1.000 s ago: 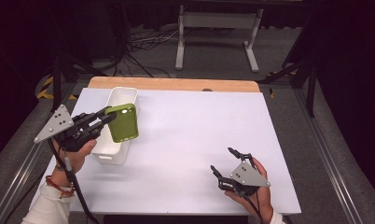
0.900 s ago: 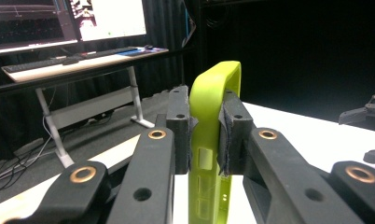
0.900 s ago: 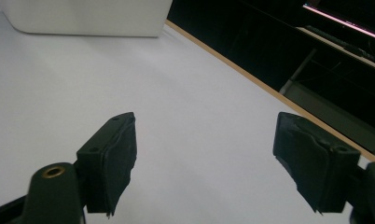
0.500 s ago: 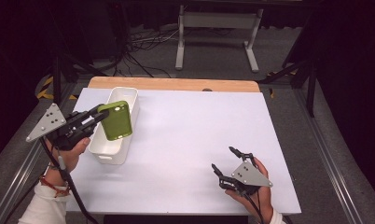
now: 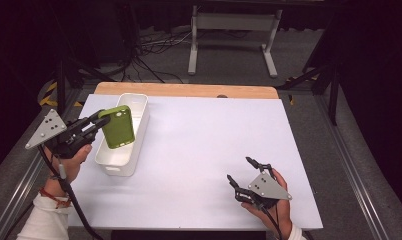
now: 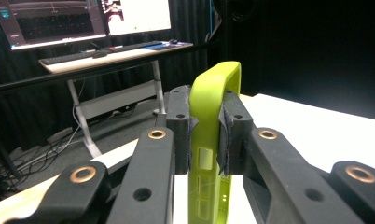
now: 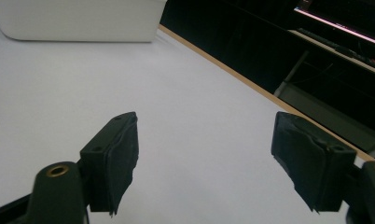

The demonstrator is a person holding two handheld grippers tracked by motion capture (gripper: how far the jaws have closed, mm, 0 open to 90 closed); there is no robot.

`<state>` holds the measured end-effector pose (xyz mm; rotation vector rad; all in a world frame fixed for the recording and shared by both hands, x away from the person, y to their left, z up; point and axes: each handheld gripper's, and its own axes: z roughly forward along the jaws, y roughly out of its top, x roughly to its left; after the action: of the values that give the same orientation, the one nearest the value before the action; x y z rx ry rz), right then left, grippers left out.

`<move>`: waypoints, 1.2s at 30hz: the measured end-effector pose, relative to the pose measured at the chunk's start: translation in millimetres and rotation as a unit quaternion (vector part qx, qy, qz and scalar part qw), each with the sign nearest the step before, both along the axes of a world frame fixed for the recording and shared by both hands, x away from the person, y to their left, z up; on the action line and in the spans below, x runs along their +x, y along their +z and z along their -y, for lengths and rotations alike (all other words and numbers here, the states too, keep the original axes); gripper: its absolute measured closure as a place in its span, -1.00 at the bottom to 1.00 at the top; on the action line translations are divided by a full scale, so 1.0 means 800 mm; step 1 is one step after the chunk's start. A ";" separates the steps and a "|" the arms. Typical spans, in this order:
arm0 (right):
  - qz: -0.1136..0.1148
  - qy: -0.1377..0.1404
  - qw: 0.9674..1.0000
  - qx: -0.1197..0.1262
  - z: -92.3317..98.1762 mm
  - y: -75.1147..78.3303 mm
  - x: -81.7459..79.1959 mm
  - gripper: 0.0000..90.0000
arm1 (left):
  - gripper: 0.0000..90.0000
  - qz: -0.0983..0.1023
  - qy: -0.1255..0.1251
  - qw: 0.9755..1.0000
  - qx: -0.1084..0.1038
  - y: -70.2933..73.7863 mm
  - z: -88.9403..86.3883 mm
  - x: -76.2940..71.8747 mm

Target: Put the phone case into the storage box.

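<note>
My left gripper (image 5: 100, 121) clamps green phone case (image 5: 118, 126) by its edge, case upright above white bin (image 5: 137, 131) near table's (image 5: 199, 150) left edge; bin's long axis runs toward far edge; my right gripper (image 5: 244, 176) wide open, empty, near front-right corner, well apart.

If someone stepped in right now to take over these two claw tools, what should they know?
Left gripper: shut on the green phone case, held upright on its edge above the white bin.
Right gripper: open, holding nothing, low over the white table at the near right.
Done: case picked up and gripped.
Left: probably lowering the case into the bin and letting go, though that is a guess.
</note>
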<state>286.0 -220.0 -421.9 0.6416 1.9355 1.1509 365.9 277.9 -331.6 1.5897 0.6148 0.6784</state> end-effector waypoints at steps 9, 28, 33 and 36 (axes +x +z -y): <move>-0.005 0.008 1.000 -0.008 -0.003 -0.002 0.000 -0.47 | 0.73 -0.013 0.015 1.000 0.006 -0.012 -0.008 0.011; -0.012 0.011 1.000 -0.014 -0.004 -0.004 0.004 -0.46 | 0.73 -0.041 0.027 0.999 0.016 -0.032 -0.006 0.051; -0.012 0.010 1.000 -0.013 -0.003 -0.004 0.005 -0.46 | 0.73 -0.045 0.033 0.998 0.026 -0.038 -0.004 0.063; -0.012 0.008 1.000 -0.012 -0.002 -0.004 0.006 -0.46 | 0.73 -0.049 0.034 0.998 0.029 -0.040 -0.004 0.068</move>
<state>290.8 -218.4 -425.1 0.6313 1.9758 1.1314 420.0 280.7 -363.3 1.6694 0.7298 0.6776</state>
